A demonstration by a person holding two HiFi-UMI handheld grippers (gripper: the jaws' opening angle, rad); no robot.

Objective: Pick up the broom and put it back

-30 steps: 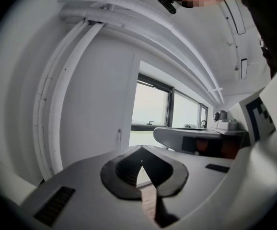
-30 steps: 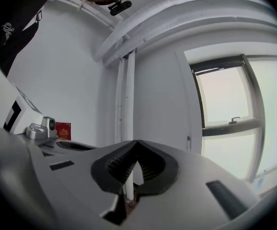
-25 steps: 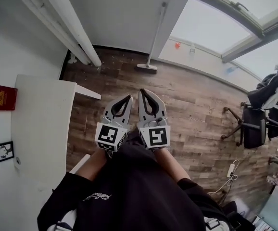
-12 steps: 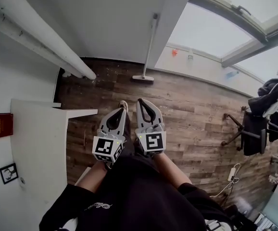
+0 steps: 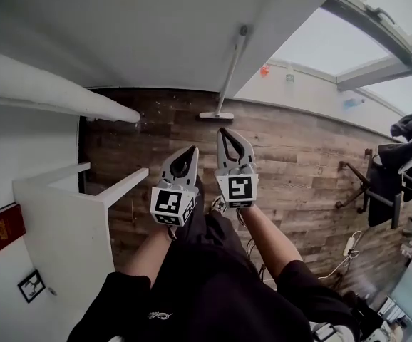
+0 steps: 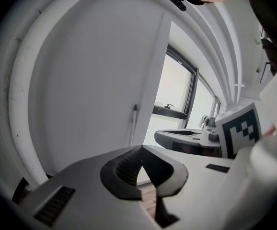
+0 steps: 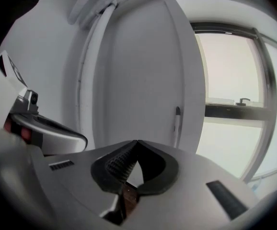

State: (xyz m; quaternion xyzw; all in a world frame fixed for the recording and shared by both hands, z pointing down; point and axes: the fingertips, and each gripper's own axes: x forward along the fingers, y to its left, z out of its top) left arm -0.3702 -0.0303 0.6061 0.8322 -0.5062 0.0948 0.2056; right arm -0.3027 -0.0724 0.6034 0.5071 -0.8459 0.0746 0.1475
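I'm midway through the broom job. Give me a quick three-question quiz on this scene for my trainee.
1. True or false: the broom stands upright against the wall, with its head on the floor.
2. What is between the jaws of the right gripper? A) the broom handle B) nothing C) a book
3. Fill in: the left gripper has its jaws ___.

Key: 1 true; 2 B; 3 shut.
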